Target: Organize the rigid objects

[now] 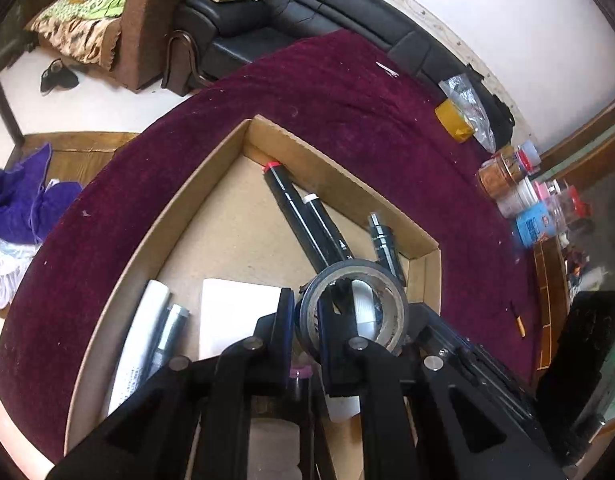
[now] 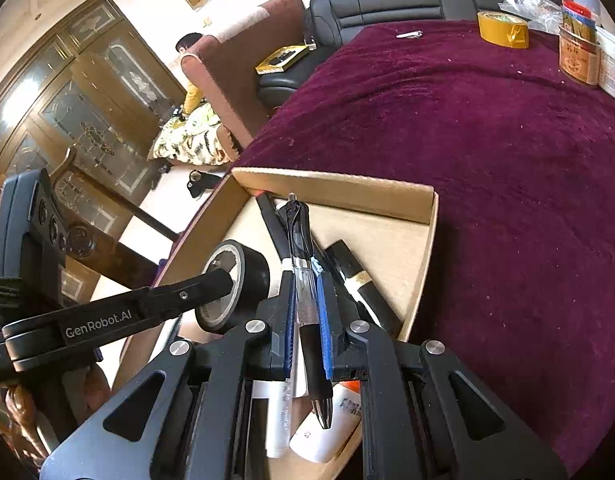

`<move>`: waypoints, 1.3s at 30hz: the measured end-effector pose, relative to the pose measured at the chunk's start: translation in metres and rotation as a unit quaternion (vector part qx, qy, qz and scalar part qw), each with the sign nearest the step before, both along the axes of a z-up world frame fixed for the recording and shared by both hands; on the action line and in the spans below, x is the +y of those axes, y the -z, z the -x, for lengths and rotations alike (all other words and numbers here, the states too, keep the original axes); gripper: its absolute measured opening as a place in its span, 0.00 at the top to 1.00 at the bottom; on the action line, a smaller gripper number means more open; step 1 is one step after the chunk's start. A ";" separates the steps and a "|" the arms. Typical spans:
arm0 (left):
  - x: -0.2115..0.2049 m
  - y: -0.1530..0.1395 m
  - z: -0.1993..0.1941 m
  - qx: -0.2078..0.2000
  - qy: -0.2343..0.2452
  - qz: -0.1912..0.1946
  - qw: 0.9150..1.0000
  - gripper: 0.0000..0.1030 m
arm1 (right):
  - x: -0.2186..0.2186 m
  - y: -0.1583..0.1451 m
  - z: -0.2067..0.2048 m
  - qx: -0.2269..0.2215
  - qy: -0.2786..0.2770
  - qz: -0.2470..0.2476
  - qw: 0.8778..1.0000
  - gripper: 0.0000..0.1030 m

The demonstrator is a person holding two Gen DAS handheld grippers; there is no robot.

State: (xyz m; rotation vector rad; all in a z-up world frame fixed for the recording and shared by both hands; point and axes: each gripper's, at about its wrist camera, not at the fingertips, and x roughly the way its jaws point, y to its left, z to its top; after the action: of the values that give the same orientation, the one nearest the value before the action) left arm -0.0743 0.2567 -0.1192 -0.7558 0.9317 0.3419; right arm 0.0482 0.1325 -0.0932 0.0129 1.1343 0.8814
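The left fingers [image 1: 307, 320] clench the wall of a tape roll [image 1: 353, 304]; the right fingers [image 2: 307, 304] clench a pen [image 2: 307, 280] lengthwise, over the box [image 2: 339, 190].

Both wrist views look steeply down, close, sharing the cardboard box [image 1: 243, 136].

left claw [image 1: 307, 320]: closed on wall of dark tape roll [image 1: 353, 308]; held over cardboard box [image 1: 211, 208]
box contents: black markers [image 1: 303, 216]; white pad [image 1: 235, 316]
table [image 1: 367, 100]: maroon cloth; yellow tape [image 1: 453, 122]; jars [image 1: 511, 184]
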 end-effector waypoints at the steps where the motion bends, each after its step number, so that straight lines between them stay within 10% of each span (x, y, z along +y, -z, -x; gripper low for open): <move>1: -0.001 0.000 -0.001 0.003 0.001 -0.003 1.000 0.91 | 0.000 0.002 0.000 0.003 0.002 0.001 1.000 0.89; 12: -0.015 0.004 -0.003 0.006 0.025 -0.053 0.998 0.86 | -0.006 0.011 -0.001 0.022 -0.006 -0.024 0.999 0.86; 15: -0.019 0.002 0.002 -0.017 0.040 -0.035 0.998 0.70 | -0.017 0.007 0.003 0.008 -0.003 -0.032 0.999 0.56; 17: -0.025 -0.004 0.008 -0.024 0.039 -0.046 0.998 0.61 | -0.027 0.002 0.005 0.011 -0.005 -0.050 0.999 0.53; 20: -0.040 -0.019 0.024 -0.043 0.024 -0.089 0.995 0.37 | -0.043 -0.007 0.008 0.007 0.000 -0.064 0.998 0.53; 25: -0.066 -0.038 0.056 -0.030 -0.024 -0.221 0.975 0.24 | -0.074 -0.017 0.033 0.010 0.003 -0.086 0.996 0.53; 29: -0.080 -0.034 0.078 0.002 -0.044 -0.274 0.961 0.24 | -0.083 -0.015 0.062 0.009 0.000 -0.076 0.997 0.53; 39: -0.077 -0.025 0.094 0.033 -0.051 -0.284 0.957 0.24 | -0.068 -0.014 0.089 -0.005 -0.020 -0.041 0.999 0.53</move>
State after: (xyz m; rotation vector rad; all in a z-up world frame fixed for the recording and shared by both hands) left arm -0.1681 0.1795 -0.0940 -0.2625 0.8004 0.6935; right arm -0.0412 0.0648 -0.0787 0.0536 1.0920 0.9636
